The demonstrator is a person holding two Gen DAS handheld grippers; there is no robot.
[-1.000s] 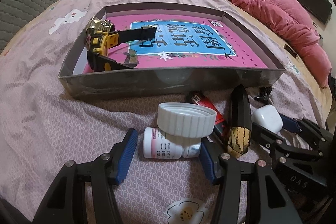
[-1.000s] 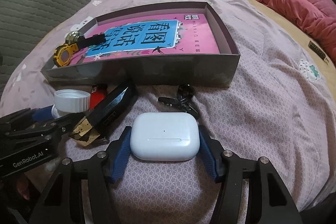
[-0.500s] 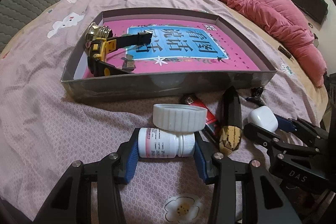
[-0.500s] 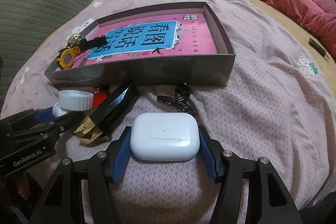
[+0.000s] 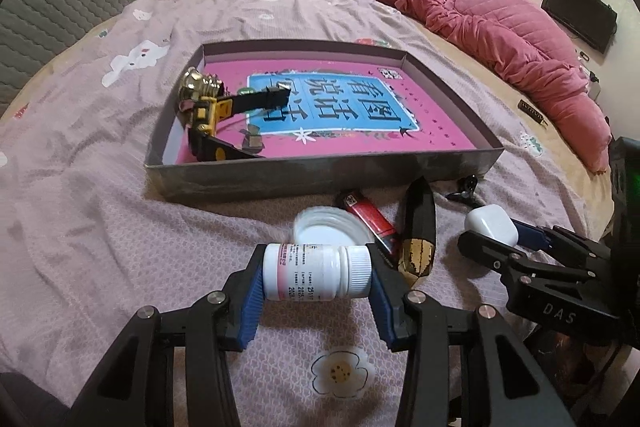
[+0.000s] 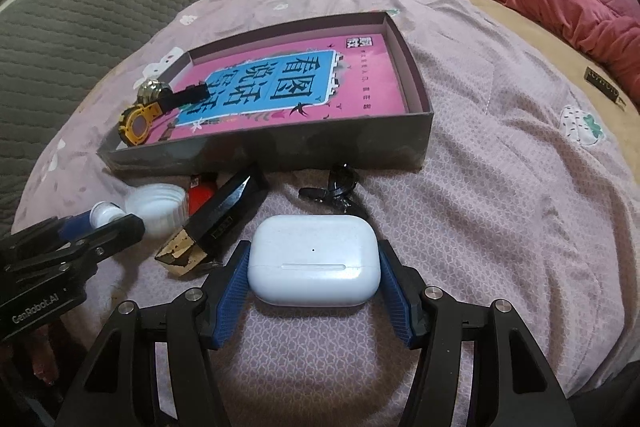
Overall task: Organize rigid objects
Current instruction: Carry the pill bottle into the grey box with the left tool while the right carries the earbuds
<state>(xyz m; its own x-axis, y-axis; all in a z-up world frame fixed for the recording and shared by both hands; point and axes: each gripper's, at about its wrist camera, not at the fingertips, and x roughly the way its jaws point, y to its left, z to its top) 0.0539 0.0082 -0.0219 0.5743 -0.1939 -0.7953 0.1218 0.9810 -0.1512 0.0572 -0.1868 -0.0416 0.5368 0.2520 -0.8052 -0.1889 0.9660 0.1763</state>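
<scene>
Two things are held at once: the white pill bottle [image 5: 316,271] is clamped crosswise in the left claw [image 5: 316,277], long axis left to right across the frame, cap pointing right, at lower centre; the white earbud case [image 6: 314,259] is gripped by the right claw [image 6: 314,281], its length likewise crosswise. A pickup step is judged under way; carrying over the box [image 5: 320,179] wall is called for next.
</scene>
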